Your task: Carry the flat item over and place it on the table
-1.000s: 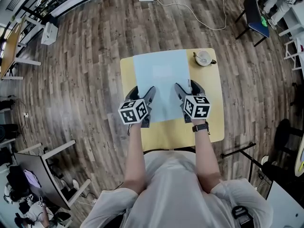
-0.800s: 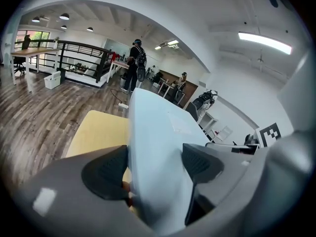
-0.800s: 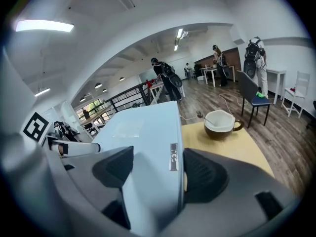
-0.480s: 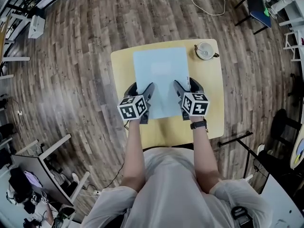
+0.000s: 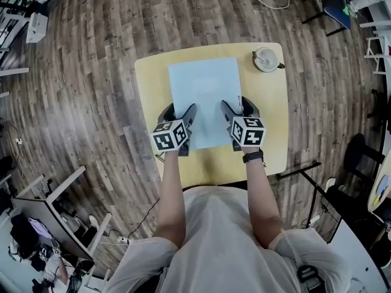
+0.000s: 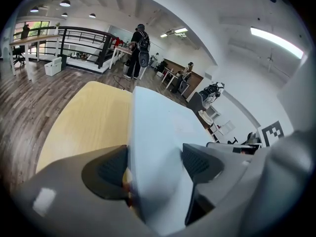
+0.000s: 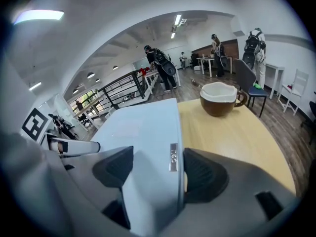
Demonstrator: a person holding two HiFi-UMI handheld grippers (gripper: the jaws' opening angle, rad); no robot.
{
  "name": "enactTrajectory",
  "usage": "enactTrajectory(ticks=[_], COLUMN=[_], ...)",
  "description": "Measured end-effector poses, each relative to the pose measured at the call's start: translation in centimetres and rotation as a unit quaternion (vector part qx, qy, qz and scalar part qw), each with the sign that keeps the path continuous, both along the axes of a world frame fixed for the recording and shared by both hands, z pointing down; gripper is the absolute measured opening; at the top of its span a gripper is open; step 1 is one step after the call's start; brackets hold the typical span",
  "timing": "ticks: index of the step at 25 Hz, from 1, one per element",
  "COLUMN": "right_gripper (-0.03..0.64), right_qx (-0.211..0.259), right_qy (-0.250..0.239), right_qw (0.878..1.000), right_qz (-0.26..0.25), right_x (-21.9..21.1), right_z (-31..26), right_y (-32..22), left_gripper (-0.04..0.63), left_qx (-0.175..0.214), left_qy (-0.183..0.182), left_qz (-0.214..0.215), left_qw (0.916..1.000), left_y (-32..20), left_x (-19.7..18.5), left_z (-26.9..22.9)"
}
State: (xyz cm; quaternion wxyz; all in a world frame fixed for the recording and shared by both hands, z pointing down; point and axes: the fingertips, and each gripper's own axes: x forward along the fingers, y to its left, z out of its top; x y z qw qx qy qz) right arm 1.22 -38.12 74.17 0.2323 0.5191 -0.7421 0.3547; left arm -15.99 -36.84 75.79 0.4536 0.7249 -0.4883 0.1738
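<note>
The flat item (image 5: 204,96) is a thin pale-blue panel held level over the middle of the small yellow table (image 5: 149,90). My left gripper (image 5: 180,116) is shut on the panel's near left edge, and my right gripper (image 5: 237,107) is shut on its near right edge. In the left gripper view the panel (image 6: 158,132) runs between the two dark pads of the left gripper (image 6: 153,164), with the tabletop (image 6: 84,117) to its left. The right gripper view shows the panel (image 7: 143,127) clamped in the right gripper (image 7: 158,169). Whether the panel touches the tabletop I cannot tell.
A brown cup (image 5: 266,58) stands at the table's far right corner, also visible as the cup (image 7: 219,98) beyond bare tabletop (image 7: 232,132). Wooden floor surrounds the table. A dark chair (image 5: 333,2) stands far right, desks (image 5: 55,206) at near left. People stand far back by a railing (image 6: 89,38).
The person has stepped closer: the table sits nearer to the body in the head view. Both grippers keep their hold and the panel stays level over the tabletop.
</note>
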Motion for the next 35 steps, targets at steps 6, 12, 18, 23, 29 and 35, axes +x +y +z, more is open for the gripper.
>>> enactTrajectory(ticks=[6,12,18,23,29,35], right_gripper=[0.318,0.318,0.316,0.316,0.219,0.164], right_qx=[0.016,0.013,0.029,0.075,0.157,0.247], right_qy=[-0.003,-0.012,-0.010,-0.013,0.010,0.004], right_qw=[1.000,1.000,1.000,0.997,0.988,0.969], right_qz=[0.000,0.001,0.007,0.009,0.002,-0.005], right_x=[0.1,0.4,0.8,1.6,2.2,2.4], right_z=[0.3,0.4,-1.2,-5.0,-11.5,-19.7], right_y=[0.1,0.1,0.5,0.7,0.2,0.4], left_gripper=[0.356,0.356,0.353,0.350,0.303,0.185], left_qx=[0.012,0.025,0.057,0.116,0.204,0.283], left_qy=[0.000,0.002,-0.011,-0.025,-0.059,-0.103], left_qz=[-0.003,-0.011,-0.010,-0.024,-0.028,-0.052], left_qw=[0.9999,0.9996,0.9982,0.9927,0.9769,0.9520], left_y=[0.1,0.2,0.4,0.5,0.3,1.1], left_x=[0.0,0.2,-0.4,-0.1,1.4,1.8], left_z=[0.3,0.2,-2.1,-7.5,-14.5,-21.5])
